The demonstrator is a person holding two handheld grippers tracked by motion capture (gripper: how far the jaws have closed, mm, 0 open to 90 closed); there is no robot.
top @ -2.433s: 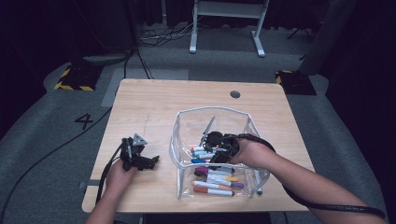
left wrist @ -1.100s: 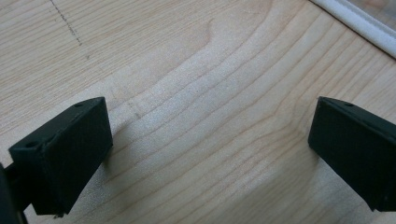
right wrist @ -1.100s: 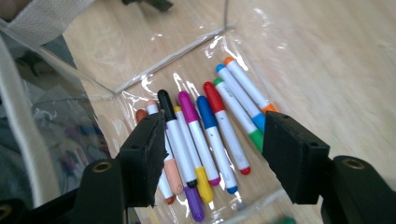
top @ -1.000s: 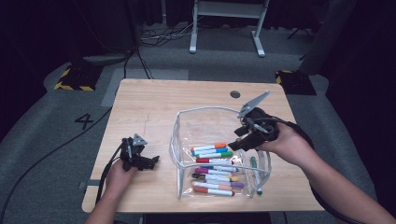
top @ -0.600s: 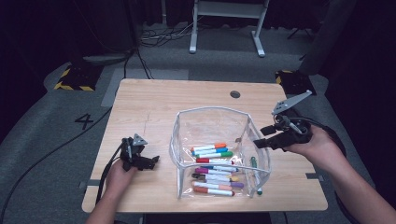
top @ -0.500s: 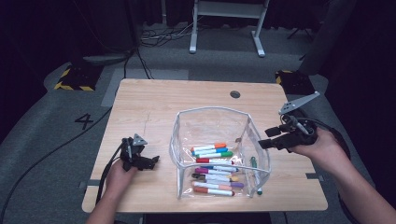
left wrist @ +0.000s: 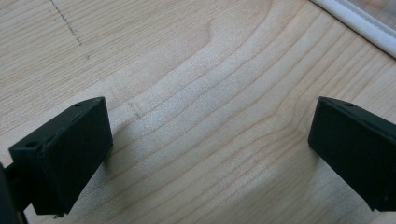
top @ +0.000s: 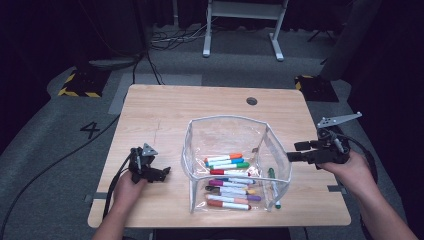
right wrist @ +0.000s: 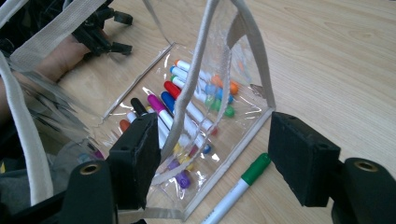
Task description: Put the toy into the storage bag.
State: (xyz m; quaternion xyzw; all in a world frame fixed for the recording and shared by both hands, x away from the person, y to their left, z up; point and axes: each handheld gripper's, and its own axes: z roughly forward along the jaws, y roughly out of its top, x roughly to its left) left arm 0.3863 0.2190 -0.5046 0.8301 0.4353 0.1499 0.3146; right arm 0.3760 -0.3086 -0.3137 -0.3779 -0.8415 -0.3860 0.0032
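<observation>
A clear plastic pouch (top: 274, 150) with a white rim stands open in the middle of the wooden table (top: 165, 115), and several coloured markers (top: 227, 162) lie in it. A green-capped marker (top: 272, 173) lies on the table just outside the pouch's right wall. My right gripper (top: 294, 151) hovers right of the pouch, pointing at it; its jaws have just been opening and stand open with nothing gripped. From the right gripper view (right wrist: 217, 133) I look past the open jaws at the pouch (right wrist: 254, 51) and the green marker (right wrist: 243, 184). My left gripper (top: 161, 175) rests open on the table (left wrist: 210, 149).
The table has a small round hole (top: 252, 101) near its far edge. Cables trail from both grippers off the table's sides. A white stand (top: 240, 25) is on the floor beyond the table. In the right gripper view, the left hand with its gripper (right wrist: 100, 32) is behind the pouch.
My right gripper has left the pouch, swung to the right past its wall and sunk a little beside it. Its jaws look wider apart. The left gripper has not moved.
</observation>
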